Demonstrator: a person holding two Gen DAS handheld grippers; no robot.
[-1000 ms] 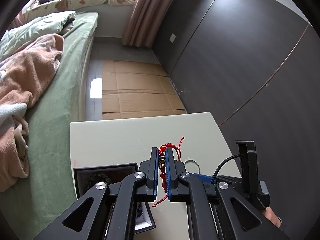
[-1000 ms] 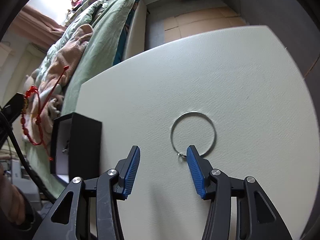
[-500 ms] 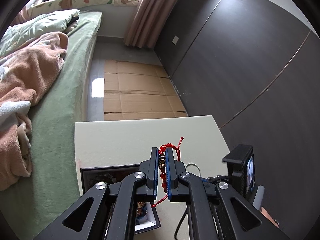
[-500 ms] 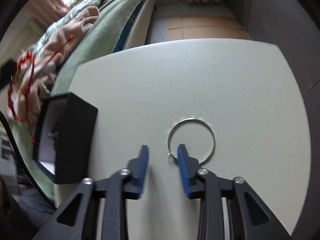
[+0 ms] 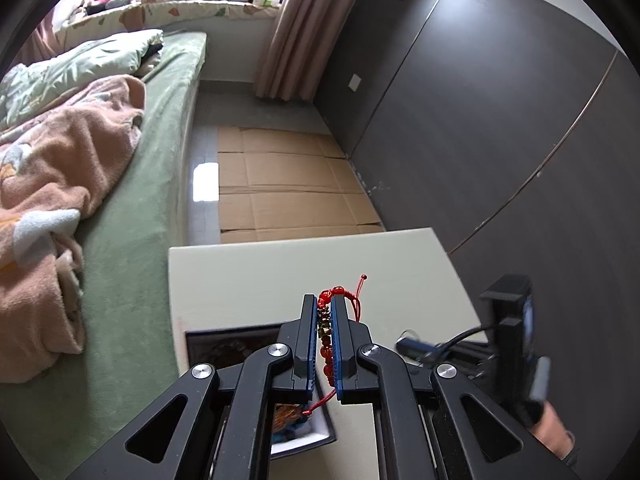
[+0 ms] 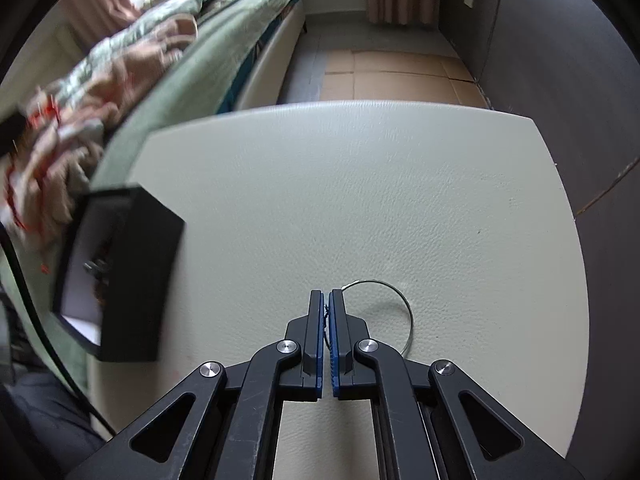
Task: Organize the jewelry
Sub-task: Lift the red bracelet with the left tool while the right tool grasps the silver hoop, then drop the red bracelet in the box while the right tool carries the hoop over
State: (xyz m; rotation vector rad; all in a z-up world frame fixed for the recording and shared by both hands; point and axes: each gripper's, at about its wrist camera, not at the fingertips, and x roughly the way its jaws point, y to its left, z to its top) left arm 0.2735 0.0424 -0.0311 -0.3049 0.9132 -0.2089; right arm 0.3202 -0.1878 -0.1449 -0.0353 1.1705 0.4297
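My left gripper (image 5: 324, 308) is shut on a red beaded bracelet (image 5: 325, 340) and holds it in the air above the open black jewelry box (image 5: 224, 344). The box also shows in the right wrist view (image 6: 132, 276), standing on the white table's left part with some jewelry inside. My right gripper (image 6: 326, 300) is shut on the left side of a thin silver hoop (image 6: 404, 312) that lies on the table (image 6: 360, 184). In the left wrist view the right gripper appears blurred at the lower right.
A green bed with a pink blanket (image 5: 60, 168) runs along the table's left side. Flattened cardboard (image 5: 288, 188) covers the floor beyond the table's far edge. A dark wall (image 5: 500, 100) stands on the right.
My right gripper has closed from wide open onto the silver hoop. My left gripper kept hold of the red bracelet and drifted slightly above the box.
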